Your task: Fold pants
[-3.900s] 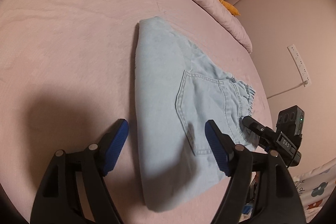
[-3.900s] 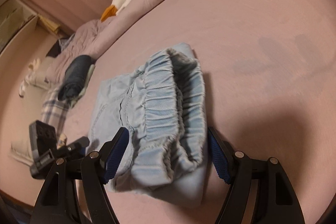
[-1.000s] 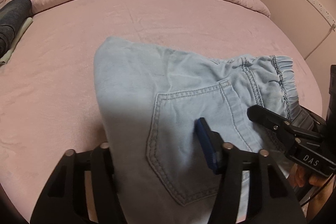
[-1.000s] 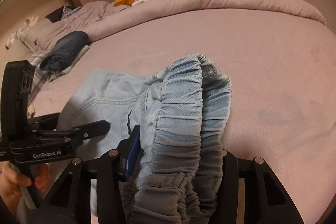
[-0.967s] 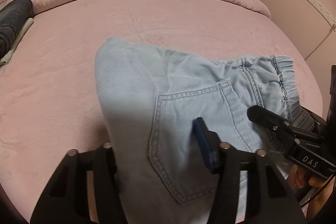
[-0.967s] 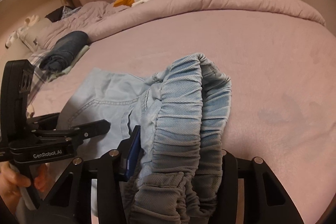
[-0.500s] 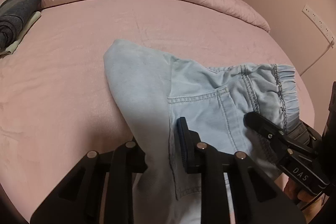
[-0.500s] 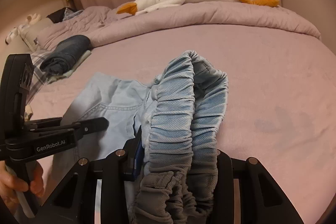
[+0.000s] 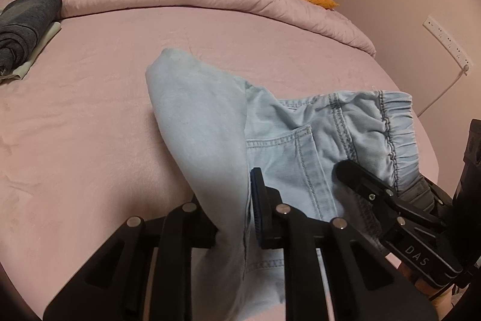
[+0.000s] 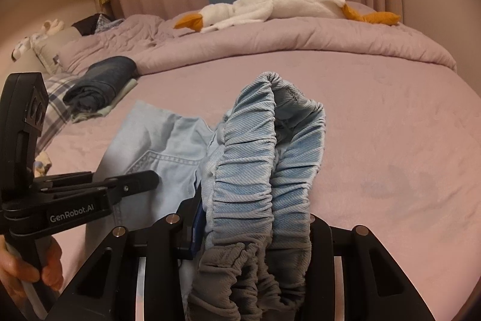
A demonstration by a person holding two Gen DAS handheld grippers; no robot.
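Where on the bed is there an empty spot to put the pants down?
Bare pink sheet lies right of the pants, up to the rolled duvet. More bare sheet lies between the pants and the dark folded clothes. It is crowded at the near edge, where the left gripper and right gripper clamp the pants.

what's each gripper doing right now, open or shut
Left gripper: shut on the pants, at the folded edge.
Right gripper: shut on the pants, at the elastic waistband.
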